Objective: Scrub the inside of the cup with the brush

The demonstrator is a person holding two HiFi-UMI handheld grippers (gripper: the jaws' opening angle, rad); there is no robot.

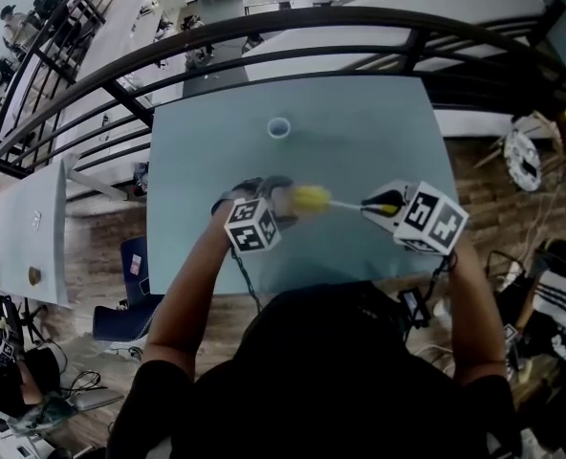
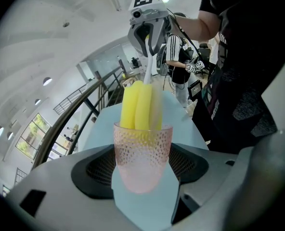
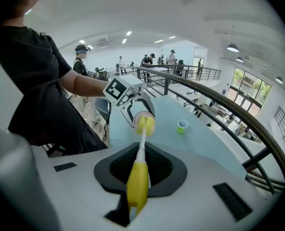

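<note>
Between left tongs [image 2: 142, 170], cup [image 2: 143, 150], brush [image 2: 138, 107] inside.

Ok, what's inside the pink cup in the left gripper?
The brush's yellow foam head sits inside the pink cup, its top sticking out above the rim. The dotted wall blurs the part inside, so the tip and the cup's bottom cannot be made out.

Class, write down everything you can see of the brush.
The brush has a yellow, plastic-looking handle, a thin white shaft and a yellow, foam-like head made of several lobes. The right gripper is shut on the handle. The head sits partly inside the pink dimpled cup, which the left gripper holds.
</note>
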